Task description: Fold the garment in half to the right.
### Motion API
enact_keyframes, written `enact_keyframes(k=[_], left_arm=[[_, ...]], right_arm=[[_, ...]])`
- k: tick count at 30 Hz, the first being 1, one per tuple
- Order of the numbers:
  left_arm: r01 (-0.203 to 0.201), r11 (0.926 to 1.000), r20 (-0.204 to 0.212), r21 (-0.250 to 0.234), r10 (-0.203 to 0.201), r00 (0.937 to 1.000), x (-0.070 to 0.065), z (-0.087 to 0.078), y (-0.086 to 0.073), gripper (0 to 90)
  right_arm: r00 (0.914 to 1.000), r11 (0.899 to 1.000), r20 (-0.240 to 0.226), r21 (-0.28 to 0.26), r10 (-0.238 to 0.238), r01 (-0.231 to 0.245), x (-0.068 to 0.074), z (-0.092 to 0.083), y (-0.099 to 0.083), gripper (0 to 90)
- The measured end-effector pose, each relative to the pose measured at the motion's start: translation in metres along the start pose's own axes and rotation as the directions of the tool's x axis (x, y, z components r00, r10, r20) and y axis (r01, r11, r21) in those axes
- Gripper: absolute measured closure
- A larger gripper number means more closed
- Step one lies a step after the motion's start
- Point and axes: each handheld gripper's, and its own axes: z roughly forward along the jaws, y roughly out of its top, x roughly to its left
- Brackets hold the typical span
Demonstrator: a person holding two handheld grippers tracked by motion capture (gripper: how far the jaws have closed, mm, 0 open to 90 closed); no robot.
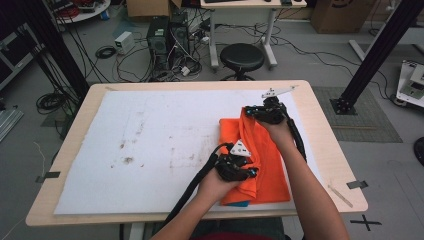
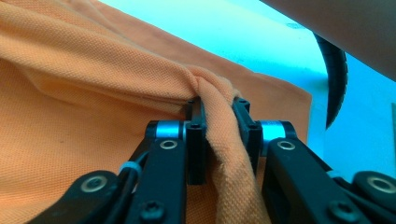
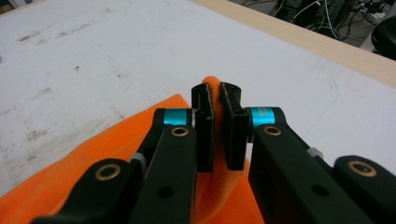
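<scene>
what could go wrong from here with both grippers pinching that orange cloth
1. The right gripper holds only a thin ridge at the edge of the orange cloth, so it may slip out on a pull.
2. The left gripper clamps a bunched fold, so lifting might drag several layers and undo the fold.
3. The cloth could pick up dirt from the stained white mat.

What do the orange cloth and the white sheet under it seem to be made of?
Orange cloth: knitted fabric, likely cotton or polyester pique; the left gripper view shows a fine pebbled weave and soft folds. White sheet: matte, stained, possibly foam or thick paper; hard to tell.
</scene>
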Motion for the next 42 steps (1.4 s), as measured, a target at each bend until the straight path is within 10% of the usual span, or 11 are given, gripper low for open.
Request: enact_keyframes(k=[8, 19, 29, 34, 37, 42], left_arm=[[0.016, 0.9979, 0.098, -0.062, -0.01, 0.9952, -0.002, -0.003, 0.0, 42.0], [0.04, 0.9842, 0.039, -0.173, -0.034, 0.9987, 0.009, -0.055, -0.01, 31.2], [0.025, 0.9823, -0.079, -0.185, -0.04, 0.9961, 0.024, -0.089, -0.033, 29.6], [0.044, 0.981, -0.11, -0.189, -0.066, 0.9917, 0.033, -0.098, -0.042, 29.6], [0.048, 0.9814, -0.119, -0.186, -0.071, 0.9903, 0.037, -0.101, -0.045, 29.5], [0.053, 0.9802, -0.122, -0.191, -0.077, 0.9895, 0.039, -0.102, -0.045, 29.6]], right_arm=[[0.994, 0.995, 0.035, -0.015, 0.103, -0.103, -0.015, -0.01, -0.014, 60.0], [0.9932, 0.992, 0.047, -0.071, 0.106, -0.103, -0.012, -0.032, -0.009, 48.0], [0.9921, 0.999, 0.122, 0.031, 0.028, -0.032, 0.0, -0.026, -0.011, 46.6], [0.9763, 0.986, 0.216, 0.159, 0.007, -0.042, -0.006, -0.017, -0.029, 57.6], [0.9705, 0.97, 0.241, 0.233, 0.008, -0.066, -0.018, -0.015, -0.047, 79.3], [0.9663, 0.965, 0.251, 0.235, 0.056, -0.117, -0.035, -0.022, -0.067, 90.0]])
